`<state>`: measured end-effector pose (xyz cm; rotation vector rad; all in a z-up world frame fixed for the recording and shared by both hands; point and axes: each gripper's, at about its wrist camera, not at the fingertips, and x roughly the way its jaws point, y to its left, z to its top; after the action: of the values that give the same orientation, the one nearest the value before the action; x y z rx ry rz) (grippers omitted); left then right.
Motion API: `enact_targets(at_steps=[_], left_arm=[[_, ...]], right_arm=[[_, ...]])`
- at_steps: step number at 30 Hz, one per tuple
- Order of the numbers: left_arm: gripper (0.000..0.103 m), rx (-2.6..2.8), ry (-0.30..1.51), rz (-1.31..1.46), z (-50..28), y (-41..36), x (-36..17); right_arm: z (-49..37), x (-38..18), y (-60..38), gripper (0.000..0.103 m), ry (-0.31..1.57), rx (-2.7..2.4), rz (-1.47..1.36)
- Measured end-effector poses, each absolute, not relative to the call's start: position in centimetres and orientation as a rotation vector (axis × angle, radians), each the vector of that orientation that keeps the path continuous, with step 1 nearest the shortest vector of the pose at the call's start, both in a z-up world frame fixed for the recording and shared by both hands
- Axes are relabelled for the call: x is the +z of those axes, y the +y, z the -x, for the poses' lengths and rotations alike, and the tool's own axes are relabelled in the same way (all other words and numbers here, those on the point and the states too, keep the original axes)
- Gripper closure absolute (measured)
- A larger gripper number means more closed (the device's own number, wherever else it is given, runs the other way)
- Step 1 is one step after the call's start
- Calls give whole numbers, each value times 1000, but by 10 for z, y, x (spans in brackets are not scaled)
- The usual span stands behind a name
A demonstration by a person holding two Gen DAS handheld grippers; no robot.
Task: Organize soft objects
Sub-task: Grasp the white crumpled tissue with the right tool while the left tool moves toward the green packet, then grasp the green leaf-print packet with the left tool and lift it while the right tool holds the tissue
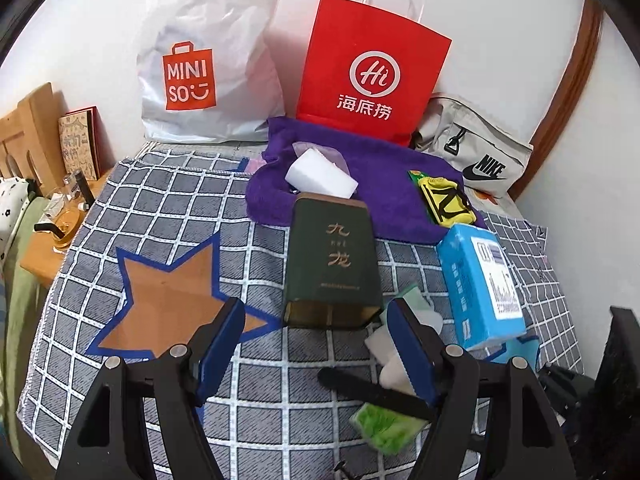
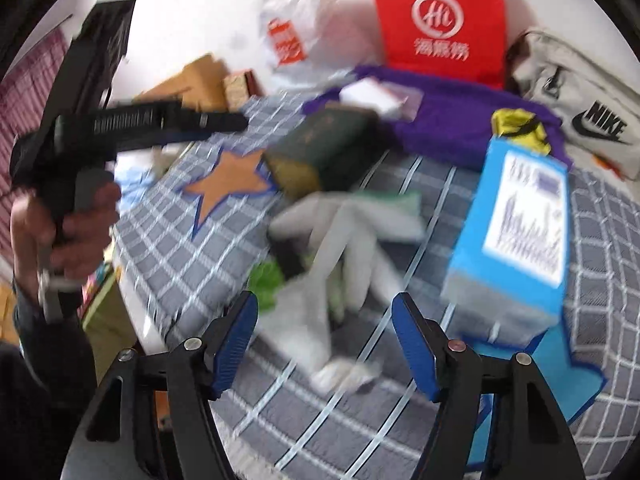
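In the left wrist view my left gripper point(image 1: 316, 314) stands open over the checked cloth point(image 1: 260, 400), just short of a dark green tin point(image 1: 332, 256). By its right finger lie a white glove point(image 1: 394, 364), a green sponge point(image 1: 384, 428) and a black strip point(image 1: 372, 390). Further back, a purple towel point(image 1: 380, 188) carries a white foam block point(image 1: 320, 178) and a yellow-green packet point(image 1: 444, 200). The right wrist view is blurred. In it my right gripper point(image 2: 324, 304) is open, with the white glove point(image 2: 348, 240) just beyond its tips and untouched. A hand point(image 2: 80, 220) holds the left gripper point(image 2: 236, 120) at the left.
A blue tissue box point(image 1: 480, 280) stands on the right beside the glove. An orange star point(image 1: 176, 292) edged in blue marks the cloth at the left. A white Miniso bag point(image 1: 200, 60), a red paper bag point(image 1: 372, 76) and a Nike bag point(image 1: 480, 156) line the wall. A wooden side table point(image 1: 44, 260) holds clutter.
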<state>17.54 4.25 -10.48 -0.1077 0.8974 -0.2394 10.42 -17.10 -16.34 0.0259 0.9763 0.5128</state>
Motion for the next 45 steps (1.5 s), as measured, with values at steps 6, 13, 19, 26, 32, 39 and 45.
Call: enact_targets(at_steps=[6,13,19,26,32,39,45], left_arm=[[31,-266,927,95,-166,42,-119],[31,-277,960,65,-150,38,-139],[31,-304,997,35,-138,22,-158],[27,-395,1029,-36,-120,-4,-177],[16,-434,1051,-82,-114,-24,-198],[13,-400,1000,-199,-114,-44,-201],[28,-380,953,-213,-113,-40,-201]], right_arm=[[-95,-195,-153,45,1049,510,36],[-90,-207,-159,90,1029,540,51],[-73,-187,-195,90,957,491,3],[-63,-179,-241,90,919,374,-25],[-62,-193,-256,90,939,350,-57],[-70,-211,-258,90,972,349,-93],[-79,-219,-251,85,980,322,-105]])
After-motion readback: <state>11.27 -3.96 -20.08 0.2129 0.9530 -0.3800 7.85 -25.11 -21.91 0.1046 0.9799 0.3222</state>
